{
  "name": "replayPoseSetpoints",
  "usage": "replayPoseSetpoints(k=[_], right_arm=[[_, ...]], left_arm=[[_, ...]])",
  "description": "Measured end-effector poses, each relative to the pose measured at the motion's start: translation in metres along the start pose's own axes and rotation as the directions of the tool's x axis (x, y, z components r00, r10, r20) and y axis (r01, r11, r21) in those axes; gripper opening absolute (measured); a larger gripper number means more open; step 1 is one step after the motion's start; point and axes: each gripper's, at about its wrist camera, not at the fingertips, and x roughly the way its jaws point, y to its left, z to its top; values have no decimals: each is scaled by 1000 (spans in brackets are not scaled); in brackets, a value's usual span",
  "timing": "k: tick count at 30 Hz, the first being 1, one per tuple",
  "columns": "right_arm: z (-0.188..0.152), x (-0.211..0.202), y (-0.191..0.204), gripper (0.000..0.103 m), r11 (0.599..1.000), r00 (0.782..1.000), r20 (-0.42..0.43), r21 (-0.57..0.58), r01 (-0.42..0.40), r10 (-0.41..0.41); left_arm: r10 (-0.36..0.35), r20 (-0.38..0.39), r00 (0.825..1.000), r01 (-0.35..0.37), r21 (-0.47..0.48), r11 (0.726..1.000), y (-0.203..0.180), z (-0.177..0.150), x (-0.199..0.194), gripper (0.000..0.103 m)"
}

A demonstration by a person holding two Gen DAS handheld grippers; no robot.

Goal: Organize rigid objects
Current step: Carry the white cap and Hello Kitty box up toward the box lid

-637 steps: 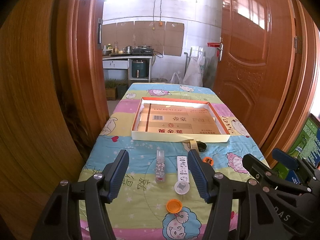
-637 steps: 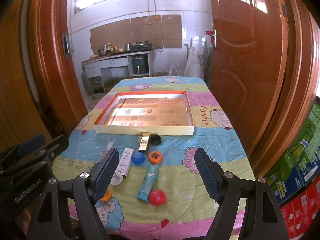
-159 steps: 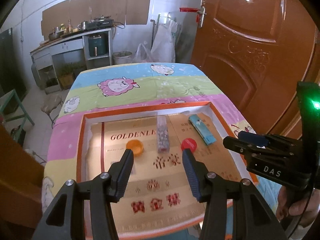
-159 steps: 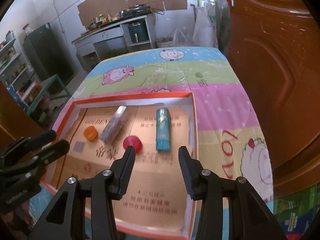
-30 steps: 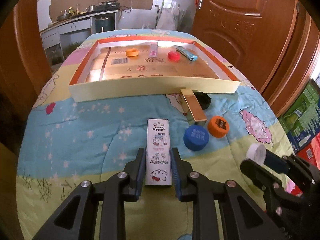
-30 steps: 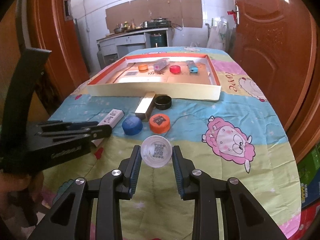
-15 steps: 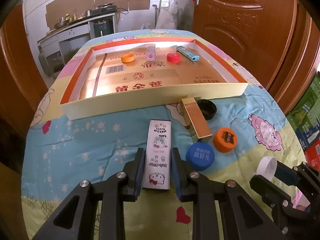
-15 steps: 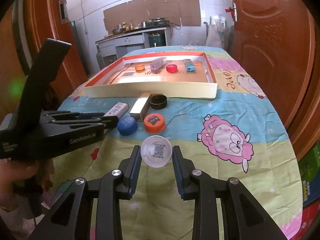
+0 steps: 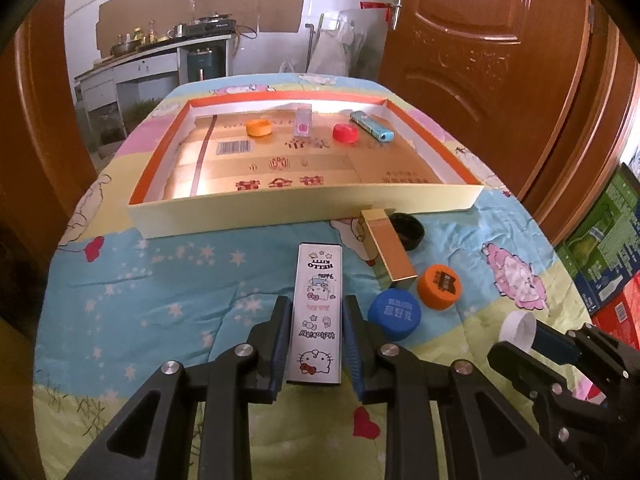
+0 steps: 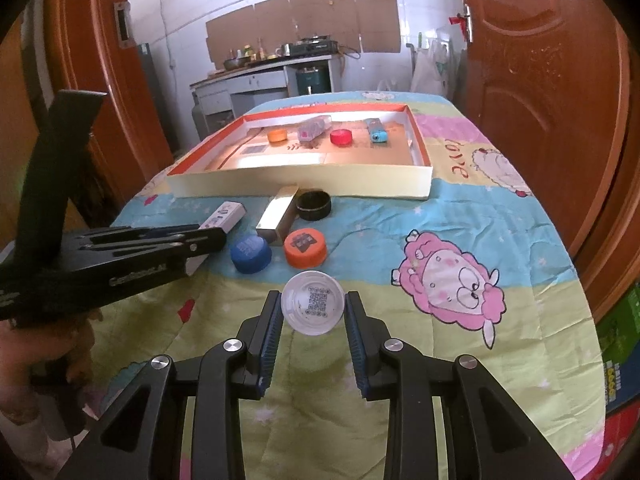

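Note:
My left gripper (image 9: 316,312) is shut on a white Hello Kitty box (image 9: 318,312) and holds it above the cloth, short of the shallow orange-rimmed tray (image 9: 304,210). My right gripper (image 10: 313,308) is shut on a white bottle cap (image 10: 313,307), also lifted; it shows in the left wrist view (image 9: 518,328). On the cloth lie a gold box (image 9: 390,254), a black cap (image 9: 408,230), a blue cap (image 9: 394,314) and an orange cap (image 9: 439,286). In the tray lie an orange cap (image 9: 259,127), a clear tube (image 9: 303,122), a red cap (image 9: 345,133) and a blue tube (image 9: 371,131).
The table wears a cartoon-print cloth (image 10: 452,280). Wooden doors (image 9: 500,64) stand to the right and left. Stacked cartons (image 9: 608,240) sit on the floor at the right. A kitchen counter (image 9: 160,56) is at the back.
Both grippers have risen a little and moved forward towards the tray with their objects. The Hello Kitty box is lifted further off the cloth.

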Motion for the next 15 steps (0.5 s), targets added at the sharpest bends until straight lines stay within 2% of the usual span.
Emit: replayPoseSetpoints(k=[15], right_arm=[[15, -8, 2, 32, 1000, 1000, 21, -8, -12, 12]], left_arm=[[-8, 90, 996, 10, -21, 1000, 7, 7, -42, 26]])
